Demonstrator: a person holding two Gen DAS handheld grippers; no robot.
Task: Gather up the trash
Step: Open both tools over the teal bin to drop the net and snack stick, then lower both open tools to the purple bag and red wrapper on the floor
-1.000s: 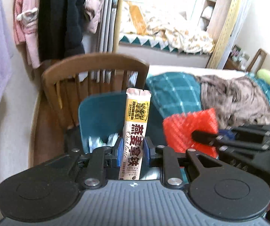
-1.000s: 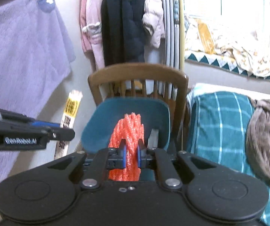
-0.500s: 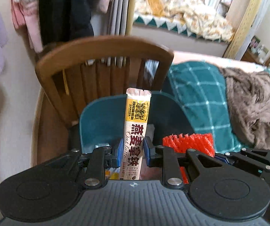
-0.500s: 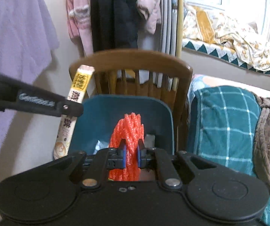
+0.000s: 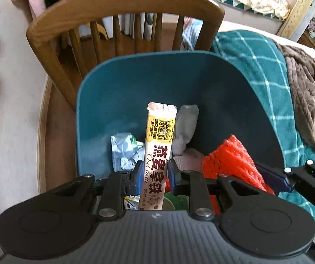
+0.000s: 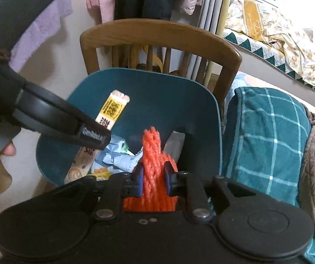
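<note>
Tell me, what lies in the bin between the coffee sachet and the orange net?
In the left wrist view, a crumpled white wrapper stands between the coffee sachet and the orange net, inside the bin.

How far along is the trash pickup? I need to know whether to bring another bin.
Done: crumpled wrappers already lie in the teal bin. In hand: the left gripper is shut on an oat latte sachet over the bin; the right gripper is opening around the orange foam net. Left: dropping both in.
</note>
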